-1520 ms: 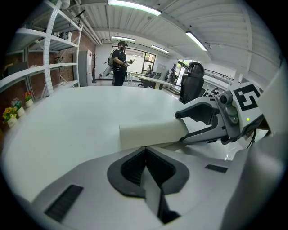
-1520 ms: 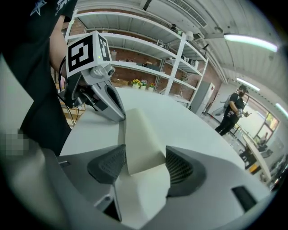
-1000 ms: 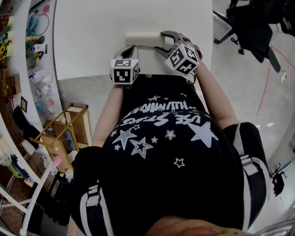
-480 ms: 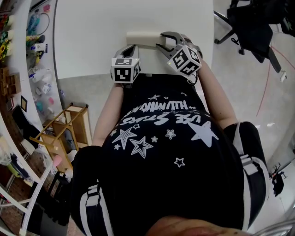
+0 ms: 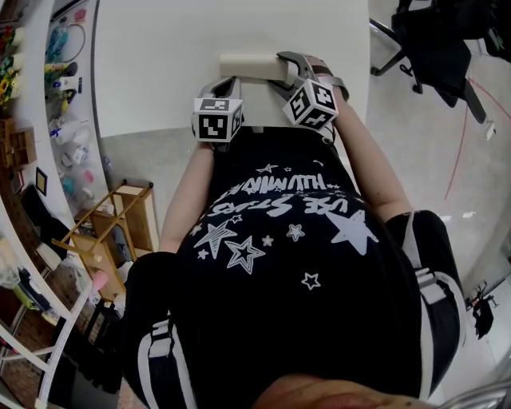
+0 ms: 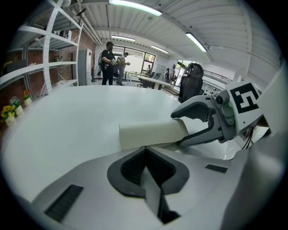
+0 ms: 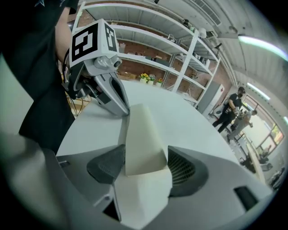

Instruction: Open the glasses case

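Hiding the right end of the glasses case [image 5: 247, 67], the right gripper [image 7: 144, 164] straddles it, jaws just opened wide and unclenched. The case lies on the white table [image 5: 160, 72] by its near edge, long axis along that edge. The left gripper [image 6: 145, 152], clenched empty, noses the case's near side.

Wht table [image 5: 160, 72], wall shelving [image 7: 157, 45], ceiling strip lts [image 6: 135, 6].

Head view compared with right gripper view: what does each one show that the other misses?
Only head view: star-printed shirt, office chair, wooden rack. Only right gripper view: ceiling light, distant people. Both: cream glasses case, left claw, right claw with jaws just opened around the case's end, white table.
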Action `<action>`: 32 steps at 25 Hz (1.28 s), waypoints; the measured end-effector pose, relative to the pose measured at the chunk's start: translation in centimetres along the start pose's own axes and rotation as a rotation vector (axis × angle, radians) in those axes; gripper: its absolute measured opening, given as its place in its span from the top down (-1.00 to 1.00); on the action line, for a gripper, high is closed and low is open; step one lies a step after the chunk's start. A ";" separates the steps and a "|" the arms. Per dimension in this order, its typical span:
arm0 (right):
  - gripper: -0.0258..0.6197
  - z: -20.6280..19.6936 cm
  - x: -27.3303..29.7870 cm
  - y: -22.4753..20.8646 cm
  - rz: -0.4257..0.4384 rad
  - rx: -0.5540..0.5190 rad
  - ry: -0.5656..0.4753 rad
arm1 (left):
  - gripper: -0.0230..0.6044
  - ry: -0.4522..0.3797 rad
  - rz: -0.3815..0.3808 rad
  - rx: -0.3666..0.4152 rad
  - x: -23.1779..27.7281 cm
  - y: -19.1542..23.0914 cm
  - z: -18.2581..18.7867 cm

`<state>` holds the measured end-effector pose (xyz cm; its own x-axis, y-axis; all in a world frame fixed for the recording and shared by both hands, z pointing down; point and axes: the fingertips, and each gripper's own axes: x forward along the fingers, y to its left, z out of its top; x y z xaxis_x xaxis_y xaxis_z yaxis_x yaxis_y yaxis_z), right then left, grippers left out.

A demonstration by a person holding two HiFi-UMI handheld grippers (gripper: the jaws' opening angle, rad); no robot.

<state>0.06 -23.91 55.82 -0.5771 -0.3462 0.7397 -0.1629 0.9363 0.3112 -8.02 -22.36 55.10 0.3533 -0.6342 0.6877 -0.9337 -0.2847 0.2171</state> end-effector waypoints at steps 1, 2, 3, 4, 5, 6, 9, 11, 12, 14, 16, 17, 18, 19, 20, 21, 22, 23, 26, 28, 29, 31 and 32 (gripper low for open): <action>0.04 0.0 0.1 0.0 0.006 -0.004 0.004 | 0.89 0.007 -0.008 0.004 0.1 -0.1 -0.2; 0.04 0.0 0.1 0.0 0.011 -0.008 0.009 | 0.89 0.019 -0.018 0.011 0.2 -0.3 -0.4; 0.04 0.0 0.1 0.0 0.018 -0.011 0.014 | 0.89 0.031 -0.027 0.020 0.3 -0.5 -0.7; 0.04 0.0 0.2 -0.1 0.027 -0.010 0.017 | 0.89 0.038 -0.033 0.029 0.5 -0.7 -1.0; 0.04 0.0 0.2 -0.1 0.037 -0.008 0.018 | 0.89 0.038 -0.036 0.034 0.6 -0.9 -1.1; 0.04 0.0 0.2 -0.1 0.047 -0.004 0.016 | 0.89 0.034 -0.038 0.033 0.6 -1.0 -1.0; 0.04 -0.1 0.1 -0.3 0.066 0.005 0.012 | 0.89 0.006 -0.039 0.028 0.4 -1.1 -0.2; 0.04 0.0 0.1 -0.3 0.074 0.006 0.013 | 0.89 -0.007 -0.034 0.043 0.3 -0.8 0.2; 0.04 0.0 0.1 -0.3 0.076 0.005 0.013 | 0.89 -0.008 -0.035 0.046 0.2 -0.6 0.3; 0.04 0.1 0.0 -0.2 0.081 0.002 0.010 | 0.89 -0.006 -0.038 0.047 0.1 -0.5 0.3; 0.04 0.2 0.0 -0.2 0.092 0.005 0.006 | 0.89 -0.008 -0.036 0.047 0.0 -0.5 0.3; 0.04 0.2 0.0 -0.2 0.101 0.008 0.004 | 0.89 -0.009 -0.035 0.046 0.0 -0.5 0.3; 0.04 0.2 0.0 -0.2 0.111 0.010 0.003 | 0.89 -0.009 -0.034 0.046 0.0 -0.5 0.3; 0.04 0.2 0.0 -0.3 0.122 0.011 0.003 | 0.89 -0.007 -0.035 0.045 0.1 -0.4 0.3; 0.04 0.1 0.0 -0.3 0.132 0.011 0.003 | 0.89 -0.004 -0.036 0.046 0.1 -0.4 0.3; 0.05 0.1 0.0 -0.3 0.140 0.012 0.004 | 0.89 -0.002 -0.037 0.048 0.1 -0.4 0.3; 0.05 0.1 0.0 -0.4 0.148 0.013 0.005 | 0.89 0.001 -0.039 0.050 0.1 -0.4 0.3; 0.05 0.1 0.0 -0.4 0.155 0.014 0.006 | 0.89 0.002 -0.040 0.051 0.1 -0.4 0.3; 0.05 0.1 -0.1 -0.4 0.175 0.025 0.007 | 0.89 0.004 -0.041 0.048 0.1 -0.5 0.2; 0.05 0.1 -0.2 -0.5 0.191 0.050 0.003 | 0.89 0.015 -0.039 0.049 0.3 -0.6 0.1; 0.05 0.1 -0.2 -0.5 0.200 0.063 0.003 | 0.89 0.019 -0.038 0.048 0.4 -0.6 0.0; 0.05 0.2 -0.2 -0.6 0.219 0.076 0.006 | 0.89 0.015 -0.039 0.041 0.3 -0.6 0.1; 0.05 0.3 -0.1 -0.6 0.231 0.081 0.009 | 0.89 0.010 -0.044 0.037 0.3 -0.7 0.3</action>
<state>0.01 -24.41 55.39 -0.5991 -0.1229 0.7912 -0.0915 0.9922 0.0849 -7.25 -22.55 54.92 0.3930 -0.6132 0.6852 -0.9145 -0.3388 0.2213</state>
